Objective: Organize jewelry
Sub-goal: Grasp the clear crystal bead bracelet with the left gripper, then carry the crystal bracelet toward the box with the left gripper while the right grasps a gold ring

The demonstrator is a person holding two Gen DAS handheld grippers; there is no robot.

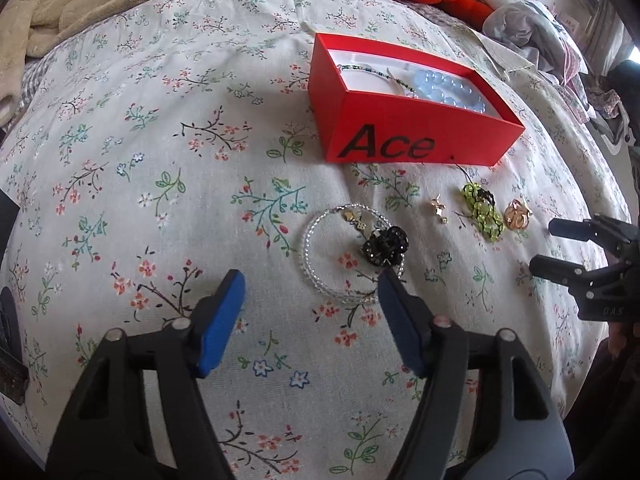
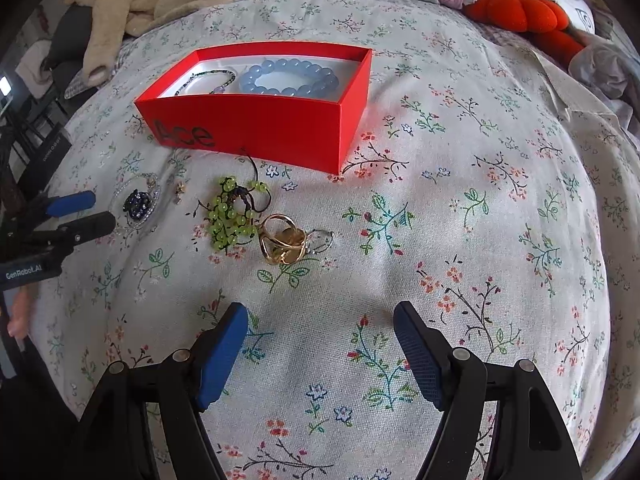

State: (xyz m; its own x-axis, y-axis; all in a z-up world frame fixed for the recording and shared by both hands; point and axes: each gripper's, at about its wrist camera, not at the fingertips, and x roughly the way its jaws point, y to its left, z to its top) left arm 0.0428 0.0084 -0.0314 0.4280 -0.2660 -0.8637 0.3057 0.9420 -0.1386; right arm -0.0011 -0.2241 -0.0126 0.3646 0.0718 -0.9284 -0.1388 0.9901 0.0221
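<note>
The open red cardboard box printed "Ace" in black sits on the floral bedsheet, holding a pale blue bead bracelet. The left gripper, marked "GenRobot.AI", and the right gripper both hover with jaws apart, empty, near a green bead bracelet and gold ring.

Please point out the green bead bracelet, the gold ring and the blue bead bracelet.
green bead bracelet (image 2: 232,220): right wrist view, on its bead cluster.
gold ring (image 2: 282,240): right wrist view, on its crossing bands.
blue bead bracelet (image 2: 289,77): right wrist view, on its near beads.

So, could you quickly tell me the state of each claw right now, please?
Left claw: open, holding nothing.
Right claw: open, holding nothing.
</note>
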